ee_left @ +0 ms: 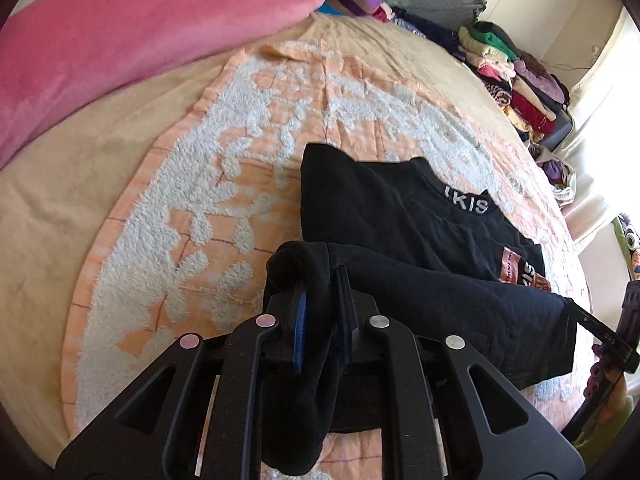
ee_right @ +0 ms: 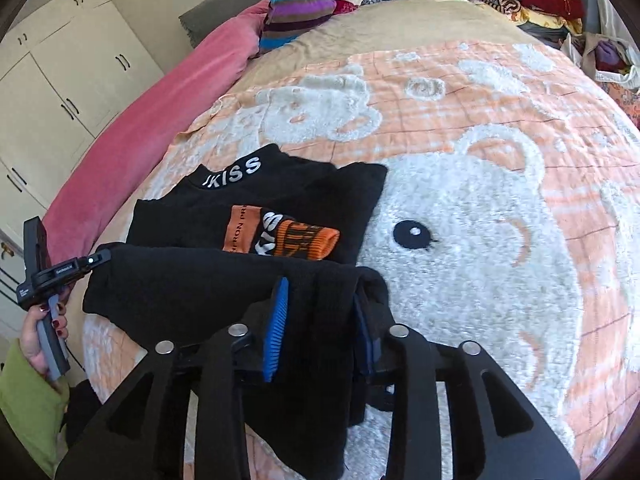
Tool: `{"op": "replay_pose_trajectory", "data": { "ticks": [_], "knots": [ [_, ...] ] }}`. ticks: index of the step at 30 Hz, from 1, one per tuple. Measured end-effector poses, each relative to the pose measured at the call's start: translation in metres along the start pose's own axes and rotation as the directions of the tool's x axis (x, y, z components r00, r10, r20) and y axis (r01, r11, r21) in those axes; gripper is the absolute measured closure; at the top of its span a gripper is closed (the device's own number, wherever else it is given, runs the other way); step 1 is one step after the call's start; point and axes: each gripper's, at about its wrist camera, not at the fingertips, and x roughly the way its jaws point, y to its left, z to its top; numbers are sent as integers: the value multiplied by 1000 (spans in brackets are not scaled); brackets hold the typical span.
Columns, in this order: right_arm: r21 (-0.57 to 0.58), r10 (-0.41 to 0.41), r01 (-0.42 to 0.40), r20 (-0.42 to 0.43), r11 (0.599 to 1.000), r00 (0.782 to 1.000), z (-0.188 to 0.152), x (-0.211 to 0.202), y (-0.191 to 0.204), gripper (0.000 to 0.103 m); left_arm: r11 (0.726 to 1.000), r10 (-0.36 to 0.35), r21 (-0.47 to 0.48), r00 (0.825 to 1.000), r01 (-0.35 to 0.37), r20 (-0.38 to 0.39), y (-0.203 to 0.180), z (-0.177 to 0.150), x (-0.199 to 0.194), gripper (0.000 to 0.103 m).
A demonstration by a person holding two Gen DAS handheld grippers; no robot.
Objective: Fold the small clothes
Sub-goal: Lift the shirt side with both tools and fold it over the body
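A bed (ee_right: 400,20) fills both views, spread with an orange and white blanket (ee_right: 500,200) whose near edge is cut off behind the tongs. A pink cover (ee_left: 140,28) runs along the far left side, and heaps of mixed clothes (ee_left: 516,76) sit well beyond the tongs at the far edge, too small to sort out. A black sweater (ee_right: 288,196) lies on the blanket just ahead of both tongs, its white neck lettering only partly readable in the left view. Its lower hem is lifted into a roll stretched between the 2 tongs, hiding much of the orange print. The left tongs (ee_left: 322,300) look clenched on one end of that roll, though the cloth bunches over the blue pads (ee_left: 300,320) and hides the tips. The right tongs (ee_right: 320,316) stand partly released, 1 blue pad clear of the cloth draped between the jaws, the other half buried. A hand (ee_right: 40,332) in a green sleeve (ee_right: 28,400) grips the left handle.
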Motion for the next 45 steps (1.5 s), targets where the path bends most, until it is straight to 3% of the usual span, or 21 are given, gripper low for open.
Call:
{"op": "replay_pose_trajectory", "data": {
  "ticks": [2, 4, 8, 15, 20, 21, 22, 23, 24, 25, 29, 32, 36, 41, 45],
  "knots": [
    [27, -20, 19, 23, 999, 1000, 0, -11, -10, 55, 1000, 2, 0, 1000, -2, 25, -1, -3, -9, 90],
    [72, 10, -13, 36, 997, 999, -2, -25, -19, 55, 1000, 27, 7, 998, -27, 51, -3, -7, -22, 83],
    [70, 51, -51, 3, 996, 999, -16, -43, -17, 55, 1000, 16, 18, 997, -17, 75, -6, -22, -43, 77],
    [17, 54, -53, -96, 998, 994, -37, -42, 5, 55, 998, 36, 52, 999, -37, 7, -5, -52, -43, 61],
    [-12, 35, -37, -146, 999, 989, -44, -29, 12, 55, 1000, 24, 17, 999, -23, -39, -1, -60, -28, 60],
    [-12, 34, -36, -159, 999, 987, -45, -25, 11, 56, 1000, 24, 17, 999, -24, -42, -2, -61, -26, 61],
    [-19, 37, -41, -176, 999, 984, -47, -22, 11, 57, 1000, 22, 14, 999, -22, -45, -3, -61, -24, 71],
    [-27, 38, -43, -189, 999, 981, -49, -19, 11, 69, 1000, 20, 11, 999, -19, -45, -4, -62, -23, 84],
    [-42, 29, -39, -202, 998, 979, -50, -18, 13, 88, 1000, 20, 15, 999, -19, -47, -5, -62, -23, 99],
    [-48, 40, -51, -203, 998, 978, -51, -19, 14, 93, 1000, 13, 15, 999, -13, -47, -6, -62, -25, 99],
    [-51, 146, -157, -165, 986, 975, -40, -38, 21, 94, 998, -62, -11, 998, 62, -5, -7, -52, -47, 99],
    [-15, 239, -241, -101, 970, 966, -22, -47, 21, 94, 987, -146, -66, 989, 149, 38, -4, -33, -58, 99],
    [87, 327, -326, 2, 941, 945, 9, -44, 7, 94, 975, -192, -98, 978, 200, 86, -8, 2, -57, 99],
    [196, 317, -331, 102, 923, 943, 50, -26, -19, 94, 959, -199, -186, 976, 212, 87, -1, 43, -30, 99],
    [259, 246, -267, 111, 928, 963, 68, -2, -39, 94, 953, -154, -254, 986, 165, 63, 10, 60, 0, 99]
  ]
}}
